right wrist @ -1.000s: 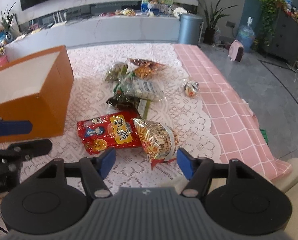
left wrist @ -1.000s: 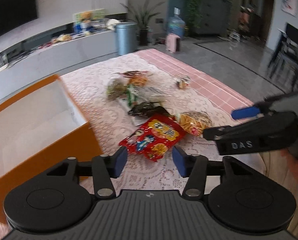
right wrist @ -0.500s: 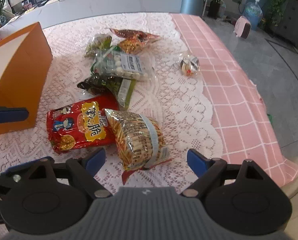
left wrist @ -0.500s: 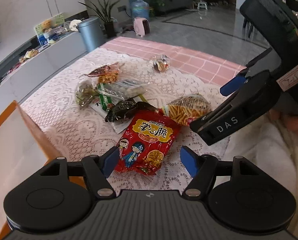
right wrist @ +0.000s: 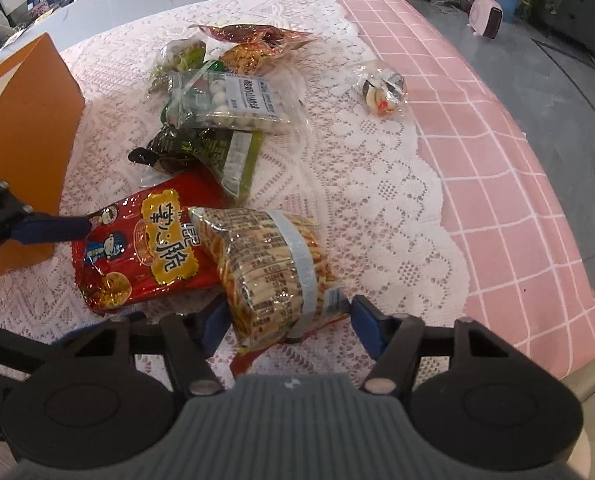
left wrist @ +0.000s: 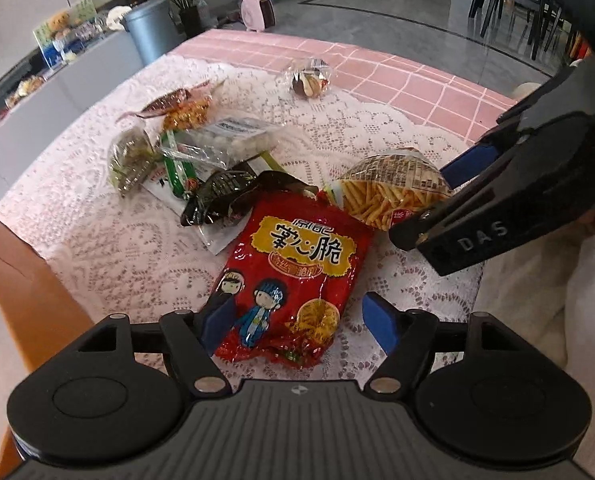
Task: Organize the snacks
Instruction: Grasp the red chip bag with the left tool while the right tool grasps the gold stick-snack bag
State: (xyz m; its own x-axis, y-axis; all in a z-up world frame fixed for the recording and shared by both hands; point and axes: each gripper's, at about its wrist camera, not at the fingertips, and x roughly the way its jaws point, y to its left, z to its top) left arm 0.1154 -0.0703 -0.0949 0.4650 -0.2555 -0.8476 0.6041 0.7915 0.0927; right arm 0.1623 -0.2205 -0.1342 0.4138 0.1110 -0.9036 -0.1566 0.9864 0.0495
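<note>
- Left gripper (left wrist: 297,320): fingers spread wide, straddling the near end of the red snack packet (left wrist: 297,272).
- Right gripper (right wrist: 287,320): likewise spread, around the clear bag of fried sticks (right wrist: 269,264).
- Both bags lie on the lace tablecloth (right wrist: 361,184) beside the orange box (right wrist: 21,128).
- They are likely light, crinkly, slippery and crushable, so pinch the sealed ends.

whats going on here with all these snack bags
A person with a gripper in each hand is sorting snacks on a lace-covered table. The left gripper is open around the near end of the red snack bag. The right gripper is open around the bag of fried sticks. Neither is lifted yet. An orange box waits beside them.
</note>
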